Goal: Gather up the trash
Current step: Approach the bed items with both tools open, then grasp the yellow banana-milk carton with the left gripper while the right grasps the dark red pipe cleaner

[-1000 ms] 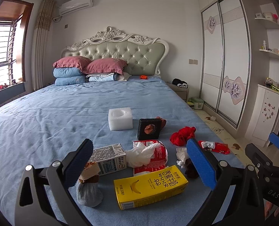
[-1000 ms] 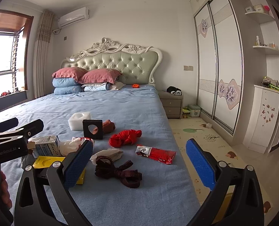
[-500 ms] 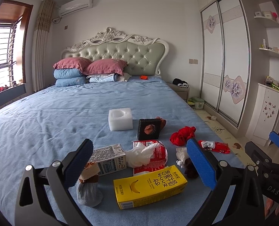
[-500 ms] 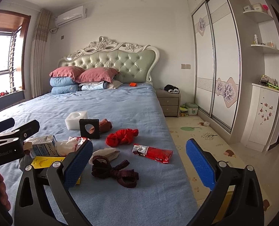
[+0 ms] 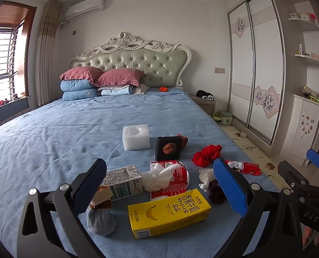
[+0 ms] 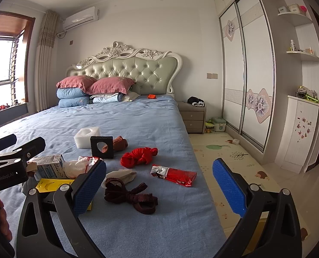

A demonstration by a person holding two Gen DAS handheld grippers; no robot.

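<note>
Left tongs (image 5: 159, 185): spread wide, holding nothing, above the near end of the bed (image 5: 51, 133).
Right tongs (image 6: 159, 185): spread wide, holding nothing, over the bed's right edge.
Yellow carton (image 5: 169, 212): flat on the sheet, between the left tongs' fingers.
Milk carton (image 5: 122, 181): just behind the left finger, beside a white tissue wad (image 5: 159, 176).
Red wrapper (image 6: 173, 175): flat near the bed edge.
Dark cloth strips (image 6: 130, 195): tangled, in front of the right tongs.
Foam block (image 5: 135, 137): farther up the bed.
</note>
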